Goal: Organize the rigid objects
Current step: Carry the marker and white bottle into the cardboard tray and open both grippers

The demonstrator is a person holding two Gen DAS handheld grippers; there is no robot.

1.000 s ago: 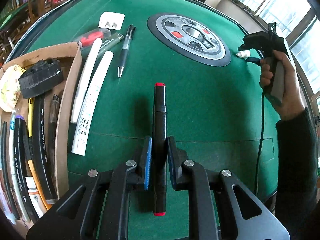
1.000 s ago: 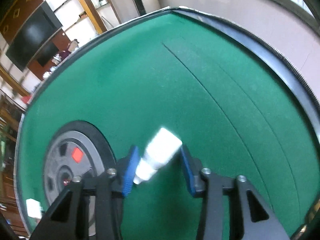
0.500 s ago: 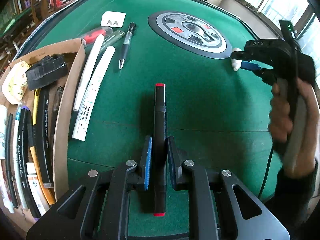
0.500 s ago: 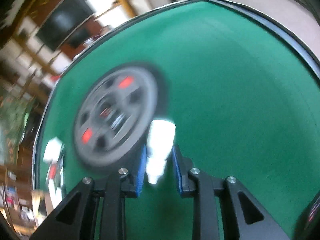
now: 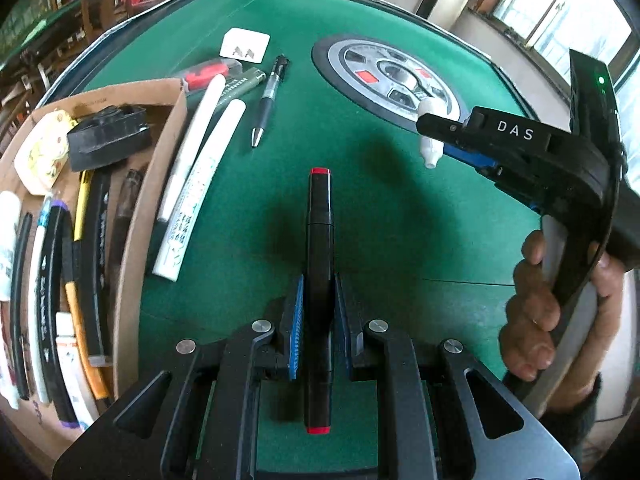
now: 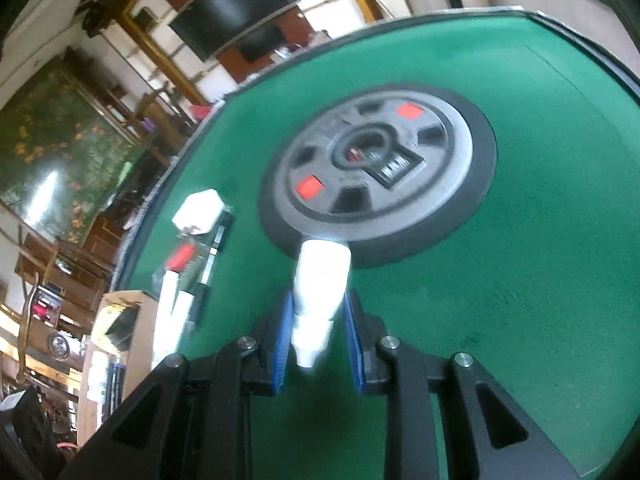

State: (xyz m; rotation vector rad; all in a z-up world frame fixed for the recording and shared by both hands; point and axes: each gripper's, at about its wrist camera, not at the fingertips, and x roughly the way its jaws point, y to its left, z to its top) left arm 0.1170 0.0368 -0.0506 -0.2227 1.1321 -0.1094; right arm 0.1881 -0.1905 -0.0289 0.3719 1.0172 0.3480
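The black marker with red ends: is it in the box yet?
Not yet. The black marker is clamped in the left gripper over the green table, beside the cardboard box.

Green felt table [image 5: 400, 220] is carrying everything. Round grey-black control disc [image 5: 390, 82] is sitting at its centre. Cardboard box [image 5: 132, 216] is lying at the left edge; just beside it two white markers [image 5: 192, 184], a black pen [image 5: 270, 92], a red-filled clear case [image 5: 210, 72] and a white card [image 5: 245, 43] are lying on the felt.
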